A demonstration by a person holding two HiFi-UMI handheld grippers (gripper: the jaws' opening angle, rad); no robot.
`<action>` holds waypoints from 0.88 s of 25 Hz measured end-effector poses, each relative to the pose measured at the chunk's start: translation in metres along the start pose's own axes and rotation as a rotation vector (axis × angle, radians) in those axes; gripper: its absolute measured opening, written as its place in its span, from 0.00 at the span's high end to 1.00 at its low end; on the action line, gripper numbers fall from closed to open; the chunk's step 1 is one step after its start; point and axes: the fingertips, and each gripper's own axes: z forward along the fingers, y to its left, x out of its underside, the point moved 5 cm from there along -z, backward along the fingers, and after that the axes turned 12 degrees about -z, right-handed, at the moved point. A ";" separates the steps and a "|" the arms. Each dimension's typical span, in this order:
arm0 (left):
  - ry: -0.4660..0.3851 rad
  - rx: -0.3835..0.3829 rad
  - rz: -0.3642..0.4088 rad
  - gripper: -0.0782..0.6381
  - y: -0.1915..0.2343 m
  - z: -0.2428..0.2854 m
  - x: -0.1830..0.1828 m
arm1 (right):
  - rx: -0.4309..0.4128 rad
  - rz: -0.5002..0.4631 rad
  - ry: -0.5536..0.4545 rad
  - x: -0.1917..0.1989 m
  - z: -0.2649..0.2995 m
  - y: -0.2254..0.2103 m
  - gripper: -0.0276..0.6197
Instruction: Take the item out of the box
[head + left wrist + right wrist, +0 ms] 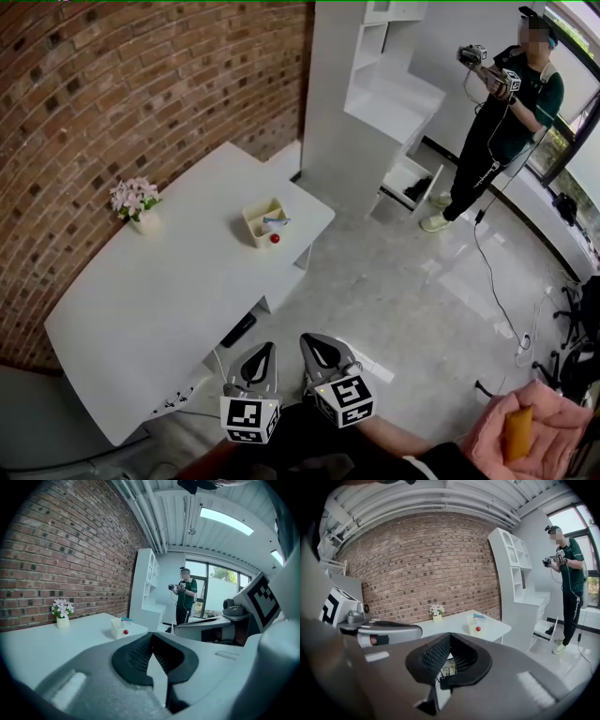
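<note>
While nothing is held and the table is not yet reached, the task is judged not begun; entries are listed nearest first.

- left gripper (260,362): held close to the body at 6 o'clock of the head view; jaws pressed together at the tips; nothing is pinched between them
- right gripper (324,354): held just beside the left one; jaws likewise pressed together and empty
- pink cushion (511,431): set low at 4 o'clock; judged no part of the task
- table (141,309): white; stretched from 9 o'clock toward 12 o'clock; well apart from both grippers
- box (260,225): cream, open-topped, upright; placed near the table's far corner at 12 o'clock
- blue-and-white item (275,221): seen rising out of the box at its far side; taken to be the thing to be removed, though too small to be identified
- red ball (275,238): laid on the table outside the box, just beside its near right corner; whether it belongs to the task cannot be told
- flower pot (137,208): stood at 10 o'clock, near the brick wall (112,84)
- shelf unit (375,84): white; at 1 o'clock
- person (506,122): farthest, at 2 o'clock; another pair of grippers is held up

Left to be done: the table is to be approached; jaws are to be opened over the box; the item is to be gripped and lifted clear.
</note>
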 end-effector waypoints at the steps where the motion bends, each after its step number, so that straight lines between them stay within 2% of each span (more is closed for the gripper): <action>1: 0.001 -0.006 0.001 0.88 -0.001 0.006 -0.001 | -0.008 -0.002 -0.002 -0.001 0.003 -0.006 0.96; 11: -0.022 -0.084 0.001 0.88 -0.016 0.047 -0.018 | -0.087 -0.022 -0.029 -0.010 0.019 -0.055 0.96; 22: -0.022 -0.138 0.017 0.88 -0.035 0.064 -0.016 | -0.118 -0.013 -0.039 0.000 0.014 -0.087 0.96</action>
